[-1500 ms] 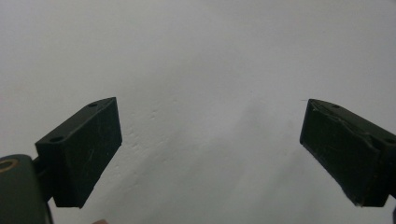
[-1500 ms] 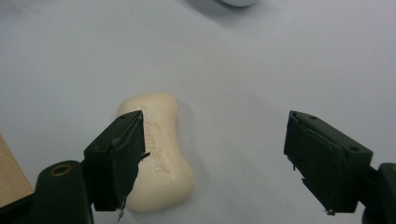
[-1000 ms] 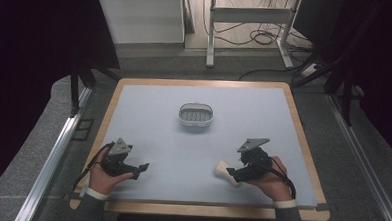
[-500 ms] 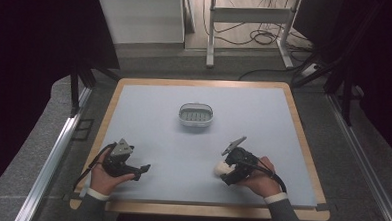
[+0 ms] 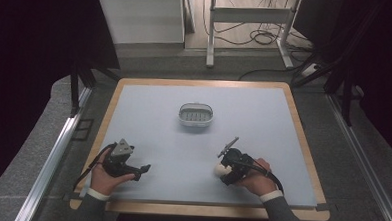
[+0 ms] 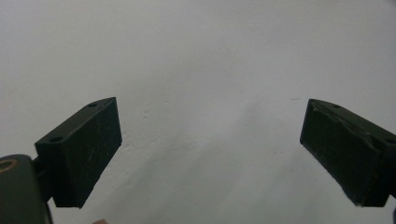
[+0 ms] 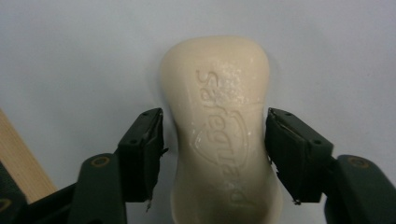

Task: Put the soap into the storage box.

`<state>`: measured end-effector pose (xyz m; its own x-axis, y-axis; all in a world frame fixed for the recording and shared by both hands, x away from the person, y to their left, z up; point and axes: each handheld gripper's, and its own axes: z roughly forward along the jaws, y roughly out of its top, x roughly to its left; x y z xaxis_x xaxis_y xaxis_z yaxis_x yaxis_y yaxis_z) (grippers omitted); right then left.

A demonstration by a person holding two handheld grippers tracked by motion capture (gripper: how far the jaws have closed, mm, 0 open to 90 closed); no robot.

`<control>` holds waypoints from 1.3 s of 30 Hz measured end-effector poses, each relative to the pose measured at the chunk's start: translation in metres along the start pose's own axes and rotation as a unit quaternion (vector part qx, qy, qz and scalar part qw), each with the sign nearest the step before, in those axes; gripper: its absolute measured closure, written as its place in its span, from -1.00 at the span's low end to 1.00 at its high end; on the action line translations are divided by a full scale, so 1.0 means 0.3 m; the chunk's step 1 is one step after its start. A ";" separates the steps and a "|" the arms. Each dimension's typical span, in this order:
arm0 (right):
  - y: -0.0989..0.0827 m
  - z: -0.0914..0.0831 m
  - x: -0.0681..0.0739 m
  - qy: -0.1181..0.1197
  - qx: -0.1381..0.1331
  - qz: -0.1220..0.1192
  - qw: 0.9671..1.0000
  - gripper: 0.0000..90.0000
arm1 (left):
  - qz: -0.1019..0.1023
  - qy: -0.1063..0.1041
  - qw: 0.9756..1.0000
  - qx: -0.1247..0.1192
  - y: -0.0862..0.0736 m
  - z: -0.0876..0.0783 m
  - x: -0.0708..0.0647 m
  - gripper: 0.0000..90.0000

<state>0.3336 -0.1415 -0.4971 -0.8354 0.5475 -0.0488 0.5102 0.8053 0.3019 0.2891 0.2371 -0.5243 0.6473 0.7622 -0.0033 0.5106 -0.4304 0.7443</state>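
Observation:
A cream bar of soap (image 7: 219,140) with embossed lettering lies flat on the pale blue mat, close to the front edge. My right gripper (image 7: 214,121) straddles its narrow waist; its jaws have just been closing and now both pads sit against the bar's sides. From above, the soap (image 5: 216,169) peeks out at the left of the right gripper (image 5: 221,167). My left gripper (image 5: 142,168) rests at the mat's front left. Its jaws (image 6: 210,121) are wide open over bare mat.
A small white soap dish (image 5: 180,114) with a slotted floor stands in the middle of the mat (image 5: 263,123). A wooden border (image 5: 303,140) frames the mat. A metal stand and cables lie on the floor beyond the table.
My right gripper has slid left and down over the soap, and its jaws have narrowed around it. The left hand has stayed put.

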 end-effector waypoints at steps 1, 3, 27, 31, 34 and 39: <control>0.001 0.002 -0.001 0.000 0.000 0.000 1.000 -0.05 | 0.000 0.000 1.000 0.000 0.000 -0.001 0.001 -0.87; 0.003 0.006 -0.004 -0.004 0.006 -0.001 1.000 0.01 | -0.001 0.001 1.000 0.000 -0.001 -0.002 0.002 -0.87; 0.040 -0.077 -0.051 -0.009 0.004 -0.006 1.000 0.10 | 0.000 0.003 1.000 0.001 -0.002 -0.005 0.006 -0.87; 0.044 -0.089 -0.066 -0.009 -0.002 -0.002 1.000 0.10 | -0.001 0.003 1.000 0.001 -0.003 -0.004 0.006 -0.87; 0.050 -0.096 -0.075 -0.009 -0.006 -0.003 1.000 0.10 | -0.001 0.002 1.000 0.002 -0.003 -0.002 0.006 -0.87; 0.065 -0.105 -0.095 -0.015 -0.016 -0.003 1.000 0.10 | 0.000 0.001 1.000 0.004 -0.003 0.000 0.005 -0.87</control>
<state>0.3608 -0.1486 -0.4599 -0.8318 0.5493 -0.0799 0.4974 0.8015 0.3319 0.2897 0.2386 -0.5251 0.6455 0.7638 -0.0023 0.5153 -0.4333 0.7394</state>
